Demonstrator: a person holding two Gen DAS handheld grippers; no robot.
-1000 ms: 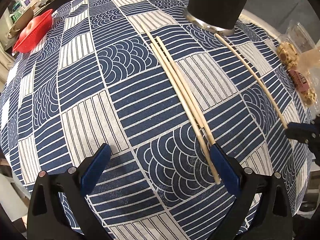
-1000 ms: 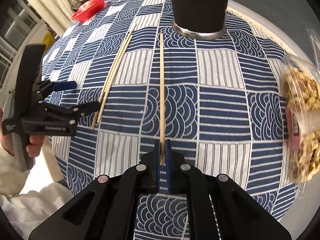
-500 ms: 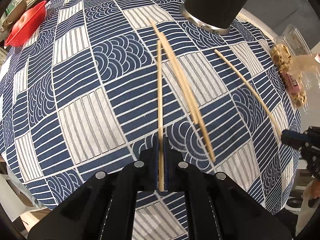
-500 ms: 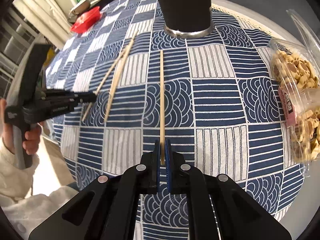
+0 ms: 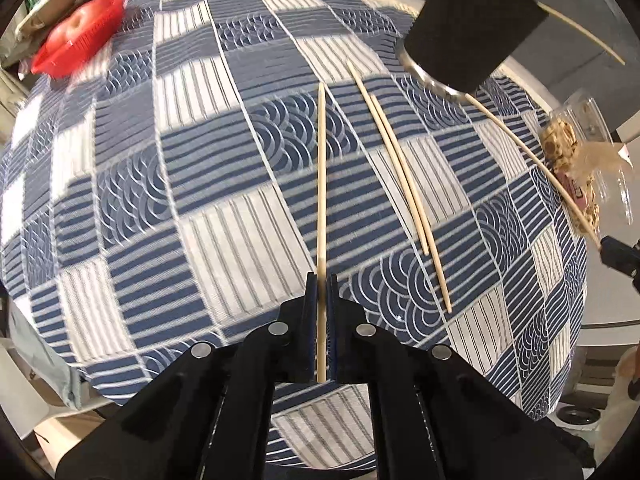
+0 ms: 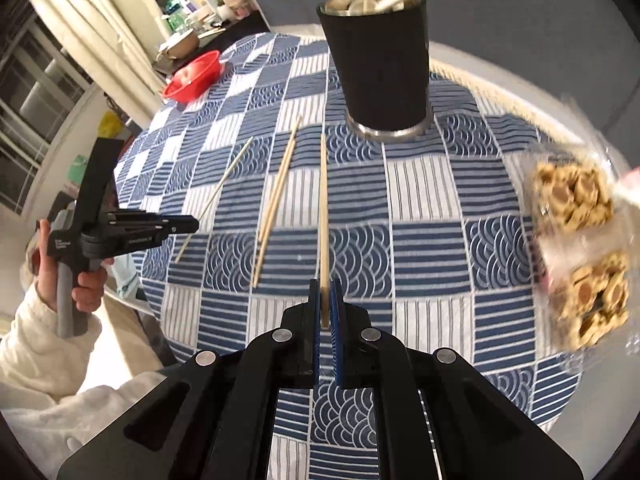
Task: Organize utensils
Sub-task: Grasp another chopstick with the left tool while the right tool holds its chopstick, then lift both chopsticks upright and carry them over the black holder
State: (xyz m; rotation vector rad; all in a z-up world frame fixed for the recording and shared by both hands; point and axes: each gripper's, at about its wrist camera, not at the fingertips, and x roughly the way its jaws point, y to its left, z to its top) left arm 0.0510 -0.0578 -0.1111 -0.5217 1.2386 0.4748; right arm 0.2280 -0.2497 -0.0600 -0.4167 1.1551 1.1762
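In the left wrist view my left gripper (image 5: pixel 321 282) is shut on one wooden chopstick (image 5: pixel 320 184), which points away over the cloth. Two more chopsticks (image 5: pixel 400 184) lie side by side on the blue patterned tablecloth (image 5: pixel 200 208). My right gripper (image 6: pixel 326 286) is shut on another chopstick (image 6: pixel 324 216), held above the table and aimed toward the black cup (image 6: pixel 380 60), which holds several utensils. That cup (image 5: pixel 472 20) stands at the far edge. From the right wrist view, the left gripper (image 6: pixel 194 225) appears at the left with its chopstick (image 6: pixel 218 194).
A red basket (image 6: pixel 194 76) sits at the far left of the table. A clear bag of cookies (image 6: pixel 576 248) lies at the right edge. A hand in a white sleeve (image 6: pixel 84 284) holds the left gripper beyond the table's near left rim.
The left gripper went from wide open to shut on one of the three chopsticks and lifted it off the cloth. Both grippers have risen with their chopsticks.
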